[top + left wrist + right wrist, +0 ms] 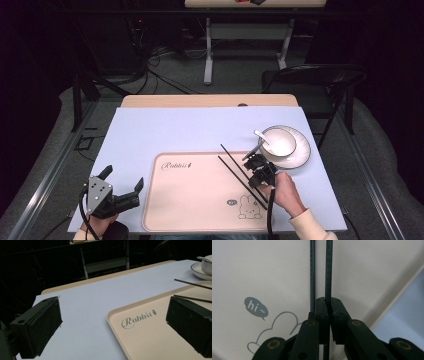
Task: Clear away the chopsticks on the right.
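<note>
Since both chopsticks (pixel 320 272) had to sit tidy on the tray (pixel 200 200), the right gripper (pixel 256 176) was kept clamped on one, w/ its twin just beside the jaws. Left gripper (pixel 124 189) was held apart, idle, near the tray's edge.

Bowl (pixel 279 141), spoon (pixel 260 135), plate (pixel 302 153)

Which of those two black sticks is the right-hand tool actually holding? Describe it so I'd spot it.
Find the beige tray with the rabbit drawing. Two black chopsticks lie side by side near its right edge. The held chopstick is the one nearer the white bowl, pinched by the right gripper; its neighbour lies free alongside.
</note>
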Demonstrator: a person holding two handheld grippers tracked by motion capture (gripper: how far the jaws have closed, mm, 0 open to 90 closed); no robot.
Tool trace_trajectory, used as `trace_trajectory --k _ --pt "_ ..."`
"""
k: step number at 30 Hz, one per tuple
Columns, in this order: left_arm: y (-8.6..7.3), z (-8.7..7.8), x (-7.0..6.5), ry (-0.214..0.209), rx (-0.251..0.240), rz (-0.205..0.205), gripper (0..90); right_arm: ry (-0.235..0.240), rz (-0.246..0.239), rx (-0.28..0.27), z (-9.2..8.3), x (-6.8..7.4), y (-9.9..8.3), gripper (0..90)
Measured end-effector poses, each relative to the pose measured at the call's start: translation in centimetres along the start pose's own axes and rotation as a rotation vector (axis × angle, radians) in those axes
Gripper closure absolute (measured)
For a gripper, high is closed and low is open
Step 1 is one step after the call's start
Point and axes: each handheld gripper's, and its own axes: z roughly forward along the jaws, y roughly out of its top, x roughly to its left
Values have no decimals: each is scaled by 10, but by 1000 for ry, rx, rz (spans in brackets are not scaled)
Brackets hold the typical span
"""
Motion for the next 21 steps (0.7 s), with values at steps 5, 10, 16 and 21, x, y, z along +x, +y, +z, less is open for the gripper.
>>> trace_trajectory --k 5,10,16,21 --pt "0 0 0 1 -4 -6 0 9 8 18 6 0 -2 848" --pt "0 0 0 0 -2 -1 0 1 13 27 8 1 -4 839" --pt "0 0 0 0 -2 0 0 -2 -7 41 7 3 -5 804" --pt "0 0 -1 1 -3 -2 0 -21 -46 55 7 6 -8 824"
